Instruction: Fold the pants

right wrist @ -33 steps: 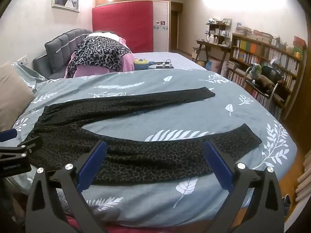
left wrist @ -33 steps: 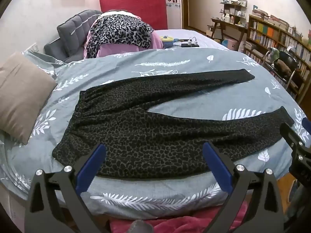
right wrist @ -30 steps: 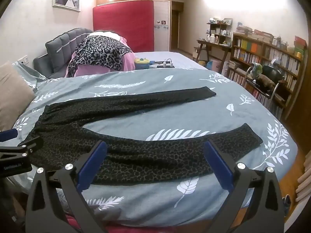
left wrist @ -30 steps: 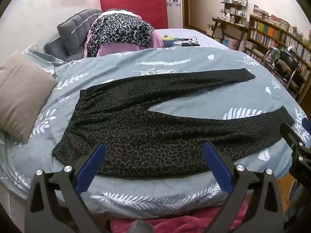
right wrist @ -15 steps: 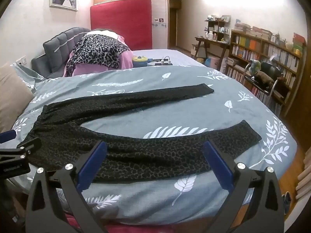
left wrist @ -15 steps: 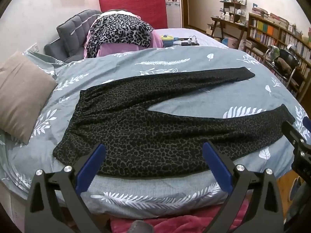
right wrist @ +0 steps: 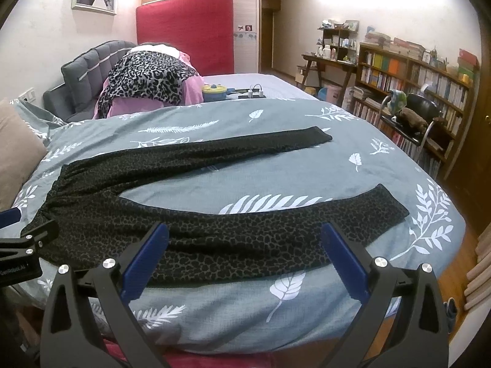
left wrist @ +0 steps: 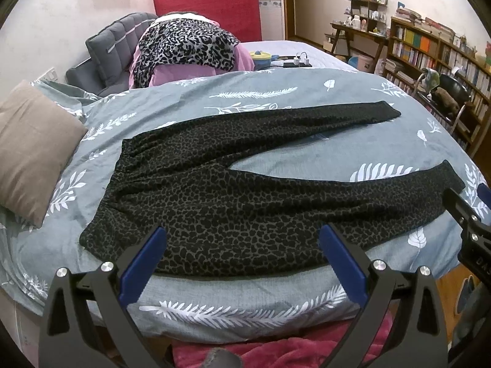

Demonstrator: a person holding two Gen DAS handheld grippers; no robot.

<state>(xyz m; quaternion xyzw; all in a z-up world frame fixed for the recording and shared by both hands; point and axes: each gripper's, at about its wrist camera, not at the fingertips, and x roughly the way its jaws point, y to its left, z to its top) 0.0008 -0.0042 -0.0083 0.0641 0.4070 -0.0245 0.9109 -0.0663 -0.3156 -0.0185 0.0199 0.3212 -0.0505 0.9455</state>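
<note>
Holding both tools at the near edge of the bed, you have your left gripper (left wrist: 242,239) with its blue-padded fingers (left wrist: 142,265) spread wide and grasping nothing, poised just short of the pants' hip area. Your right gripper (right wrist: 245,237) is likewise released, its blue pads apart and framing the near leg without touching it. A magenta blanket (left wrist: 276,349) bunches directly below the tools at the bed's front. Just beyond the fingertips, the dark leopard-print pants (left wrist: 245,190) lie flat and unfolded on the grey duvet (left wrist: 233,309) with its white leaf pattern. The waistband sits to your left, and both legs run out to your right, splayed in a V with bare duvet showing between them. The near leg's cuff (right wrist: 389,205) ends close to the duvet's right edge; the far leg's cuff (right wrist: 319,136) lies farther back, near the middle of the bed. A tan pillow (left wrist: 30,153) rests at the left, just beside the waistband end but apart from it. Farther back, a black-and-white leopard-print throw (left wrist: 184,46) drapes over pink bedding against a grey tufted headboard (left wrist: 113,46). A yellow-and-blue container (right wrist: 214,92) sits on the far bedding beside it. At the rear stand a red wall panel (right wrist: 184,33) and, along the right wall, a bookshelf (right wrist: 414,79).
</note>
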